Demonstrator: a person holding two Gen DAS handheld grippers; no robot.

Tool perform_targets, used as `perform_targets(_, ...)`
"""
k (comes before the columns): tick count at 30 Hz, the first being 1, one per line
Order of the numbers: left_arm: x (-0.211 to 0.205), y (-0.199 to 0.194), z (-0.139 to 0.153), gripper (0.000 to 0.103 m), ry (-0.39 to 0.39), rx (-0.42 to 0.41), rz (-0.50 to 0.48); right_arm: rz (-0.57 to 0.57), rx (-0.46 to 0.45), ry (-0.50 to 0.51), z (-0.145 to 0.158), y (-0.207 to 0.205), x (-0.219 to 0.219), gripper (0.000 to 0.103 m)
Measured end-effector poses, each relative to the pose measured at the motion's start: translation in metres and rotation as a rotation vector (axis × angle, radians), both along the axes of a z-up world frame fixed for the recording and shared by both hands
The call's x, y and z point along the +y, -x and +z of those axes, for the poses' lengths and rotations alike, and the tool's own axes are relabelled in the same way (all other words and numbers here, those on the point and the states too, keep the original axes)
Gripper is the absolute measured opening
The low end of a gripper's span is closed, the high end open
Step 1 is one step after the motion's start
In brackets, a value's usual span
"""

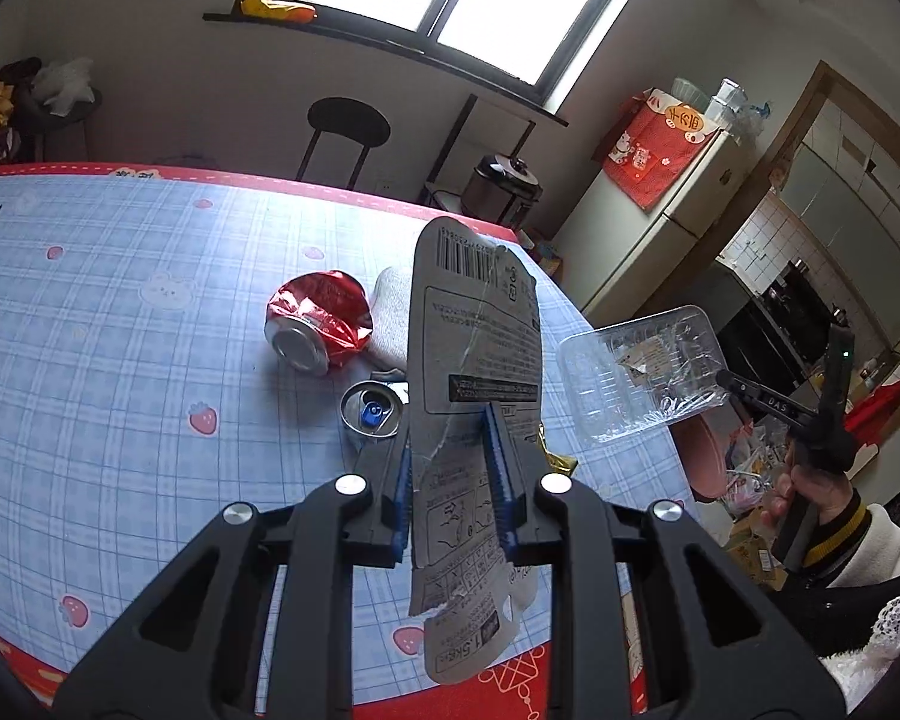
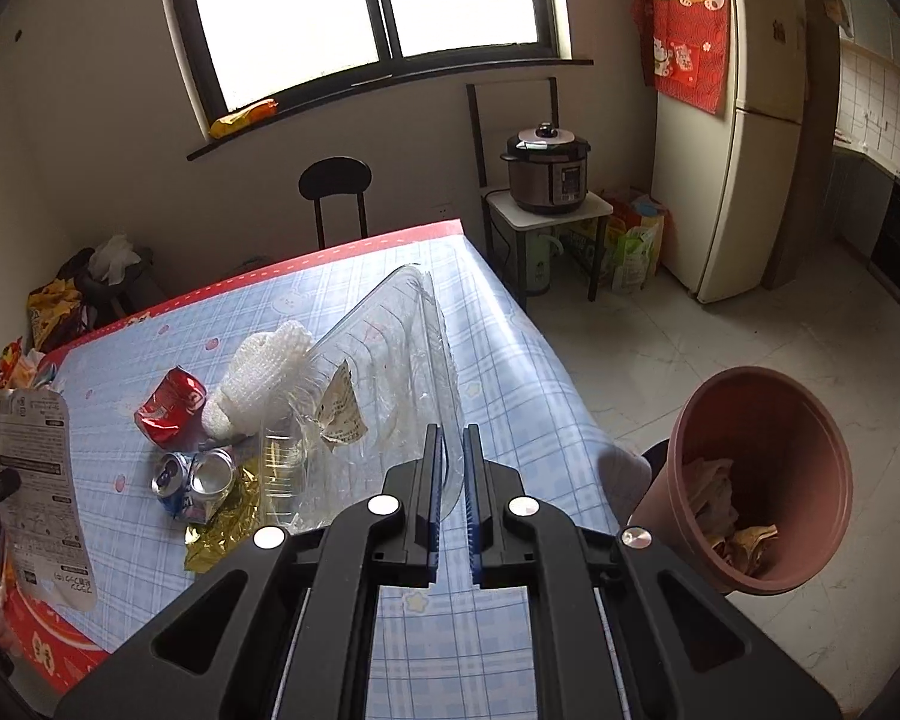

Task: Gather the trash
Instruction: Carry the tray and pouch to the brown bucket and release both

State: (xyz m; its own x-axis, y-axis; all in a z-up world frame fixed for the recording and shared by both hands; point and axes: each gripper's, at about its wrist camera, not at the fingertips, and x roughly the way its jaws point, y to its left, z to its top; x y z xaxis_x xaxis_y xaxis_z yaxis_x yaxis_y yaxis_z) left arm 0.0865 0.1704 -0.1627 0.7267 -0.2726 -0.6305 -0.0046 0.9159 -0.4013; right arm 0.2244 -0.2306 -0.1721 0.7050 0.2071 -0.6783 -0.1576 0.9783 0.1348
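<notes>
Trash pouch (barcode, "1.5kg") pinched in left gripper

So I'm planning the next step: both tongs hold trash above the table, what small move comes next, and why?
Probably swing the right tongs toward the brown bin and release there. They are shut on the clear plastic tray, and the bin stands open on the floor just past the table edge. The left tongs hold the grey wrapper.
</notes>
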Motion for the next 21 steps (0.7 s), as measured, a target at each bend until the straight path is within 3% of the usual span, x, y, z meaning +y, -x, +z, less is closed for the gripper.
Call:
perform_targets(10,-0.025,-0.009,0.028,0.025,-0.025,-0.050,0.032,-0.113,-0.089,0.022,0.033,0.016,-0.074,0.009)
perform_targets(21,-0.093,-0.028,0.045,0.025,-0.023,-0.095,-0.025,-0.337,-0.103,0.074,0.042,0.027,-0.212,0.009)
